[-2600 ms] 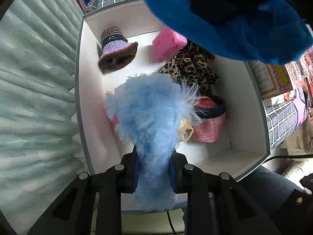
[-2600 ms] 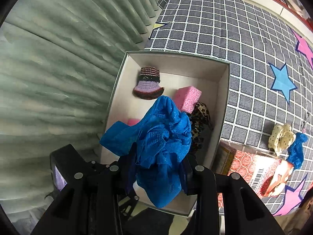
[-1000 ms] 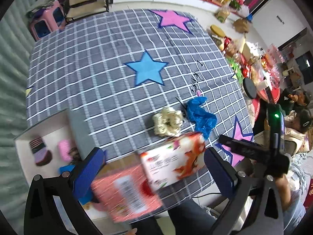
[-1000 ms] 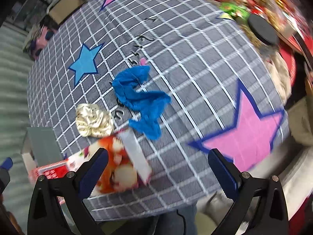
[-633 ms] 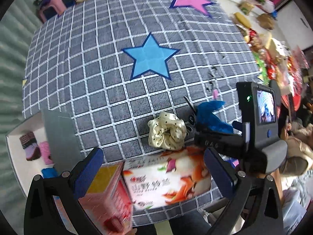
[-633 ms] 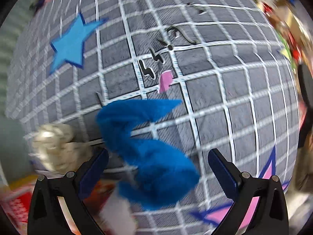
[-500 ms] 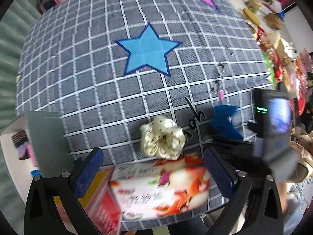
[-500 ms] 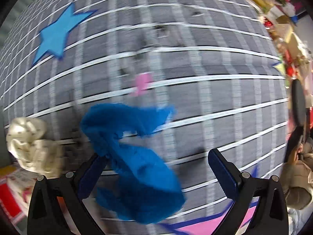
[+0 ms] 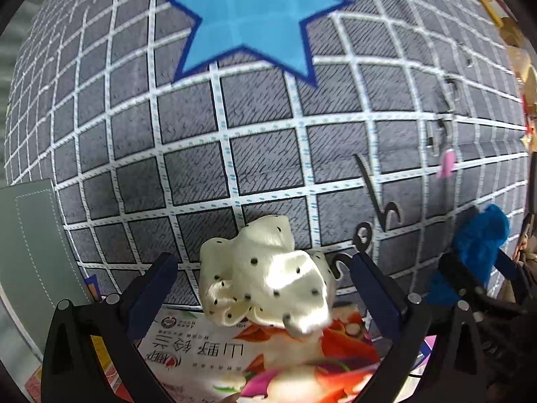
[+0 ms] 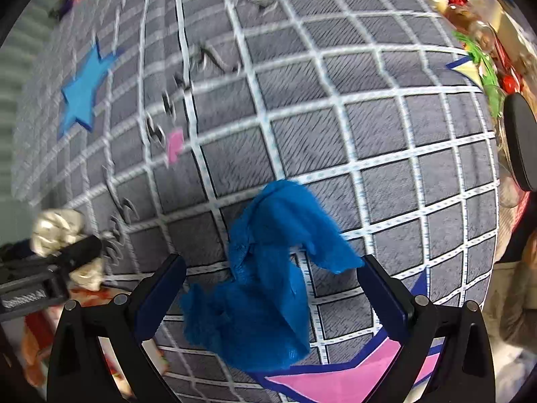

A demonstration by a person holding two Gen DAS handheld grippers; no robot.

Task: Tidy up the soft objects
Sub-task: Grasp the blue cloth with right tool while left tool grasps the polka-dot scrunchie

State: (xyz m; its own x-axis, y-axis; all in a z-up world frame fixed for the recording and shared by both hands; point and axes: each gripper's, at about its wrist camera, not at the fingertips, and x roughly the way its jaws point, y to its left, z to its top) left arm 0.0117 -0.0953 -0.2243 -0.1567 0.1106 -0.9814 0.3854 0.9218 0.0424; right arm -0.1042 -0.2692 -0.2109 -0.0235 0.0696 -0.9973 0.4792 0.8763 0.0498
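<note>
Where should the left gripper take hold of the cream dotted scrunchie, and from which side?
Grip the cream scrunchie across its puffy middle, coming from above. It lies bunched on the checked cloth, partly over the tissue pack, and the open left gripper already straddles it, so probably closing the fingers suffices.

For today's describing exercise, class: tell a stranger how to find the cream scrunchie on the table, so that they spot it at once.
Start at the grey checked tablecloth and find its big blue star. Nearer the camera, between the open left gripper fingers, lies the cream scrunchie, partly over a printed packet. It alone is glossy, ruffled and black-dotted; the nearby blue cloth is plain.
</note>
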